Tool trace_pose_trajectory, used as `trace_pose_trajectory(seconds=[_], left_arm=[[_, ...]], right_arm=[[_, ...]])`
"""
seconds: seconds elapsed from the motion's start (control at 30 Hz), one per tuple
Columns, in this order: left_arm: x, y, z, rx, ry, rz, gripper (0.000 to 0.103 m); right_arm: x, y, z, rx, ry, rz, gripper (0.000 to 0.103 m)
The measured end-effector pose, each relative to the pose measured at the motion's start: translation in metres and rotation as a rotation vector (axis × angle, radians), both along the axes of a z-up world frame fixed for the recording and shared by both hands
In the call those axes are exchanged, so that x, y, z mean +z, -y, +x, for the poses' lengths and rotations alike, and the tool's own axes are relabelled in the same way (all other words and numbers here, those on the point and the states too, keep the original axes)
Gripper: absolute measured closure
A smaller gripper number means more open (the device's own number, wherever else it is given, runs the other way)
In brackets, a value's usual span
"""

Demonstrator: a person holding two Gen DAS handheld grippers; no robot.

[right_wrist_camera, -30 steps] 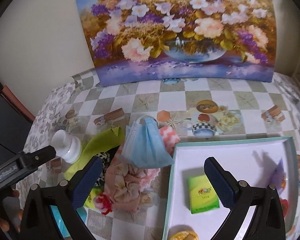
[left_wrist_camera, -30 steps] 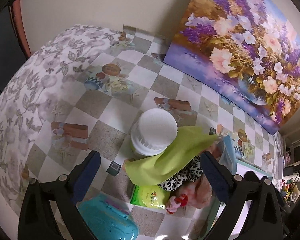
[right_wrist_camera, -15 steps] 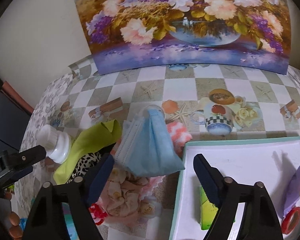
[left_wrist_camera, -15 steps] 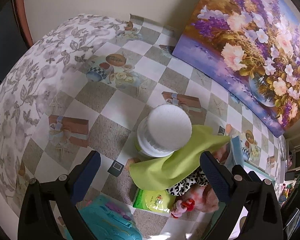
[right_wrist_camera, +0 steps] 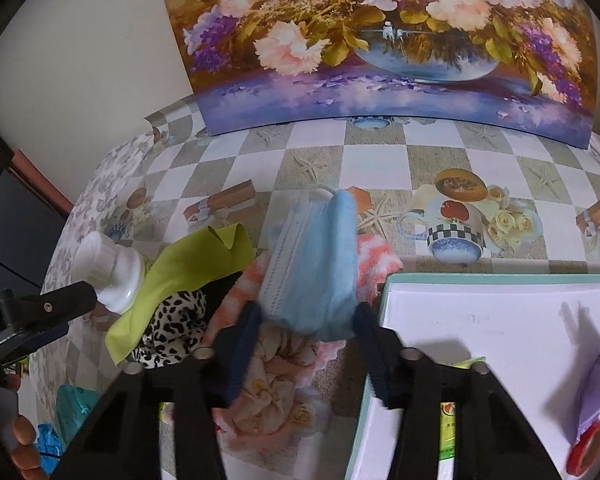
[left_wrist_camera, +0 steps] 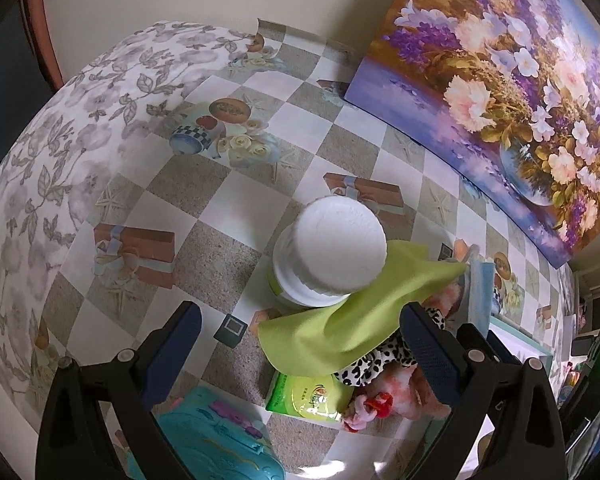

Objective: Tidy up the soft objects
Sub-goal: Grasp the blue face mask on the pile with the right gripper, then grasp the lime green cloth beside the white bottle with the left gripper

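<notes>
A heap of soft things lies on the checked tablecloth. On top stands a folded blue face mask (right_wrist_camera: 312, 272). My right gripper (right_wrist_camera: 308, 320) is closing, its dark pads level with the mask's two lower sides, which show no squeeze. Under the mask lie a pink floral cloth (right_wrist_camera: 276, 384), a pink-and-white fuzzy piece (right_wrist_camera: 376, 264), a leopard-print cloth (right_wrist_camera: 172, 320) and a lime green cloth (left_wrist_camera: 340, 312). My left gripper (left_wrist_camera: 300, 320) hangs wide open above the green cloth and a white-capped bottle (left_wrist_camera: 332, 248), holding nothing.
A teal-rimmed white box (right_wrist_camera: 500, 278) sits right of the heap, holding a red tape roll (right_wrist_camera: 584, 448) and a green packet. A green tissue pack (left_wrist_camera: 308, 396) and a teal plastic toy (left_wrist_camera: 212, 440) lie near the left gripper. A flower painting (right_wrist_camera: 380, 40) leans at the back.
The right gripper's jaws have narrowed from wide apart to the mask's width and it has sunk toward the mask. The left gripper stays open in nearly the same place.
</notes>
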State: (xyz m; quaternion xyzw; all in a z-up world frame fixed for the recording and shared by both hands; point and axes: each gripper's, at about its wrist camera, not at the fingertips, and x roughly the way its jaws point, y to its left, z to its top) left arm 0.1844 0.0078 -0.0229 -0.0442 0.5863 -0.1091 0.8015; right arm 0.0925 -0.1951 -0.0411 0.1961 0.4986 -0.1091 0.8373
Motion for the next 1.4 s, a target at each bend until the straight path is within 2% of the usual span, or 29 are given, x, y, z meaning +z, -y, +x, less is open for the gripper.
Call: trace_pose_trajectory(seconds=[0.07, 0.2, 0.43, 0.67, 0.83, 0.9, 1.03, 1.07, 1.1, 1.17, 1.27, 1.4], left_arm=[[-0.001, 0.0, 0.0, -0.002, -0.003, -0.001, 0.004], [-0.003, 0.0, -0.001, -0.003, -0.006, 0.002, 0.004], [-0.004, 0.001, -0.001, -0.01, -0.007, 0.011, 0.004], [-0.014, 0.002, -0.002, -0.018, -0.026, 0.038, 0.004], [-0.024, 0.001, -0.001, -0.012, -0.045, 0.028, 0.005], [-0.029, -0.001, 0.0, -0.001, -0.057, 0.021, 0.01], [-0.037, -0.008, 0.004, 0.034, -0.073, -0.011, 0.011], [-0.038, -0.01, 0.004, 0.041, -0.075, -0.018, 0.013], [-0.04, -0.011, 0.005, 0.05, -0.081, -0.031, 0.021], [-0.045, -0.013, 0.006, 0.06, -0.104, -0.061, 0.03], [-0.051, -0.015, 0.006, 0.073, -0.135, -0.105, 0.035], [-0.055, -0.016, 0.006, 0.076, -0.16, -0.172, 0.054]], right_arm=[[0.0, 0.0, 0.0, 0.001, 0.003, 0.001, 0.06], [0.006, 0.002, -0.002, 0.001, 0.02, 0.0, 0.071], [0.021, 0.009, -0.006, -0.019, 0.057, -0.009, 0.078], [0.039, 0.013, -0.01, -0.032, 0.088, -0.012, 0.079], [0.038, 0.011, -0.009, -0.02, 0.081, -0.013, 0.078], [0.037, 0.01, -0.009, -0.015, 0.078, -0.012, 0.078], [0.037, 0.009, -0.008, -0.01, 0.075, -0.014, 0.078], [0.037, 0.009, -0.008, -0.01, 0.074, -0.013, 0.078], [0.037, 0.01, -0.009, -0.01, 0.073, -0.013, 0.079], [0.037, 0.01, -0.009, -0.009, 0.073, -0.013, 0.079], [0.037, 0.01, -0.009, -0.008, 0.075, -0.013, 0.079], [0.038, 0.009, -0.008, -0.005, 0.075, -0.014, 0.079]])
